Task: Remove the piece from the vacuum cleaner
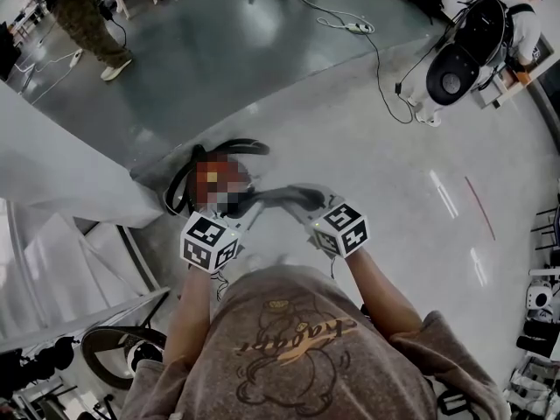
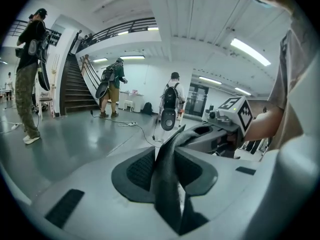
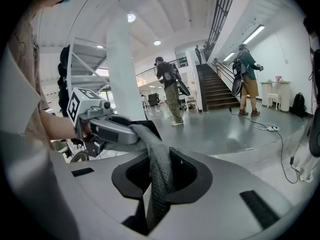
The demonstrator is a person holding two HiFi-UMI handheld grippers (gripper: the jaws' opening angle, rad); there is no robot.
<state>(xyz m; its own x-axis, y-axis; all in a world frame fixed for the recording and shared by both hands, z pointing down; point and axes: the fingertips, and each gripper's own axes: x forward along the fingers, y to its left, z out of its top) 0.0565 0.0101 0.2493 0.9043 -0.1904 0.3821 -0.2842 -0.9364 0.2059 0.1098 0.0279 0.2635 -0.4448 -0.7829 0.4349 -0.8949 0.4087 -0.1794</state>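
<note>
A grey mesh strap (image 1: 282, 196) stretches between my two grippers, just above the vacuum cleaner (image 1: 203, 175) lying on the floor with its black hoop and red body. My left gripper (image 1: 229, 210) is shut on one end of the strap (image 2: 167, 174), which rises from between its jaws toward the right gripper (image 2: 227, 121). My right gripper (image 1: 308, 206) is shut on the other end of the strap (image 3: 159, 176), which runs off to the left gripper (image 3: 102, 126). Where the strap joins the vacuum is hidden.
White stair panels (image 1: 61, 182) stand close on my left. A black round seat (image 1: 114, 353) is at the lower left. A power cable (image 1: 372, 38) crosses the floor ahead. One person (image 1: 87, 16) stands far left, another with a backpack vacuum (image 1: 477, 42) far right.
</note>
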